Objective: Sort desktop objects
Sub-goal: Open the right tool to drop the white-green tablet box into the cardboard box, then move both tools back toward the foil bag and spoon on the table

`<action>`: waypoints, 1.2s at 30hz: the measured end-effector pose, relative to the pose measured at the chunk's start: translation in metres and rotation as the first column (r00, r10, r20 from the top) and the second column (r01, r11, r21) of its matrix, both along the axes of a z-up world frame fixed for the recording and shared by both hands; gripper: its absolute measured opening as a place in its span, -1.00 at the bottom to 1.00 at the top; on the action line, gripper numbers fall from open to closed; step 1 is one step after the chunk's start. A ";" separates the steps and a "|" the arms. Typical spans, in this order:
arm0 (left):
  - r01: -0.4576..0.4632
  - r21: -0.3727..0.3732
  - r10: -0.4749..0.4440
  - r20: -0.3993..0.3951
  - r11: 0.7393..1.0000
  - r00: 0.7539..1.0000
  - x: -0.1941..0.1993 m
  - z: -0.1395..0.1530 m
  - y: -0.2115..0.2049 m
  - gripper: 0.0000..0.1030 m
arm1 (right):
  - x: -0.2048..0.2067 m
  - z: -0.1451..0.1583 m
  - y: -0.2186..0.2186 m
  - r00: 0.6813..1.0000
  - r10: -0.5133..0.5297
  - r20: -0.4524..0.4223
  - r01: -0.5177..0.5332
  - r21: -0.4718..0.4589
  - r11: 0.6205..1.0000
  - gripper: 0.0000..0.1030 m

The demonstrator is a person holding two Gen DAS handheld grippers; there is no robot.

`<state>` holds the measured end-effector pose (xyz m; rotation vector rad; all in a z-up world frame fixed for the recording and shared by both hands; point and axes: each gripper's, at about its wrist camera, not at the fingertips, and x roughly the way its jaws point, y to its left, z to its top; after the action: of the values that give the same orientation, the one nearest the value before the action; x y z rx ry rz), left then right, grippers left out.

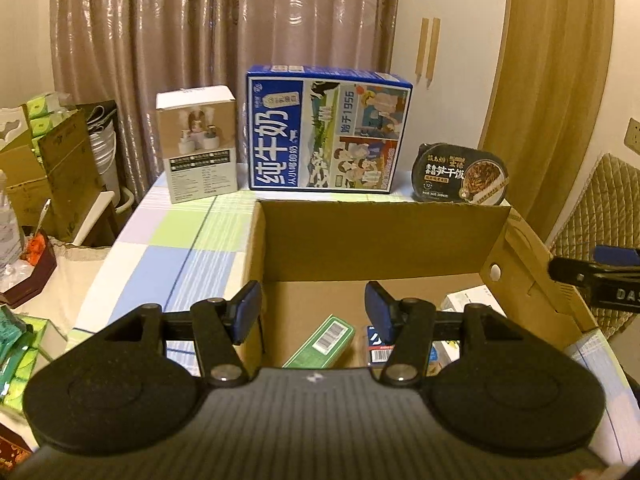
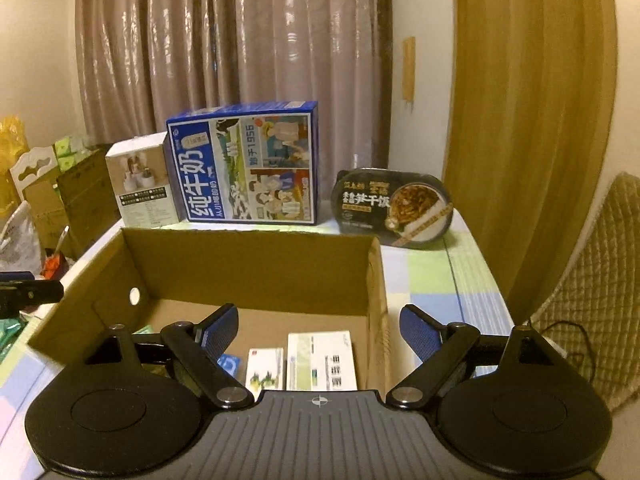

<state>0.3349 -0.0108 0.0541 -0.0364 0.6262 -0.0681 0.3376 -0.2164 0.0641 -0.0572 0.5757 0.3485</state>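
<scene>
An open cardboard box (image 1: 360, 236) sits on the checked tablecloth (image 1: 172, 240). In it lie a green carton (image 1: 324, 342), a blue pack (image 1: 378, 346) and a white carton (image 2: 320, 360) beside a small white pack (image 2: 264, 368). Behind the box stand a blue milk case (image 1: 326, 130), a small beige-and-white box (image 1: 198, 144) and a black meal bowl (image 1: 462, 174). My left gripper (image 1: 313, 306) hovers open over the box's near left corner, holding nothing. My right gripper (image 2: 320, 326) is wide open above the box's right wall (image 2: 376, 312), also empty.
A chair with a quilted cushion (image 2: 592, 280) stands to the right of the table. Left of the table are stacked cardboard boxes (image 1: 60, 176), green tissue packs (image 1: 20, 344) and other clutter. Curtains (image 1: 200, 20) hang behind the table.
</scene>
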 end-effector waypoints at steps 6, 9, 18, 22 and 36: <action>-0.023 -0.002 0.023 0.004 1.000 1.000 -0.033 0.013 0.014 0.02 | -0.049 0.010 -0.010 1.000 0.018 -0.006 -0.018 0.014 1.000 0.72; -0.041 0.001 0.041 0.009 0.999 0.999 -0.055 0.019 0.023 0.08 | -0.076 0.011 -0.014 0.999 0.030 -0.027 -0.029 0.032 0.999 0.76; -0.088 -0.004 0.088 -0.006 0.996 0.996 -0.134 0.028 0.047 0.23 | -0.158 0.003 -0.022 0.994 0.073 -0.081 -0.069 0.050 0.996 0.88; -0.092 -0.006 0.092 -0.024 0.996 0.995 -0.170 0.024 0.050 0.32 | -0.184 0.001 -0.024 0.992 0.085 -0.093 -0.082 0.040 0.996 0.90; -0.087 -0.034 0.082 -0.132 0.996 0.988 -0.250 -0.020 0.046 0.64 | -0.239 -0.026 -0.038 0.984 0.098 -0.150 -0.107 -0.052 0.993 0.95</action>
<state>0.0851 0.0356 0.0337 -0.1064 0.7533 0.0040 0.0985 -0.2543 0.0382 -0.1202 0.7310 0.4384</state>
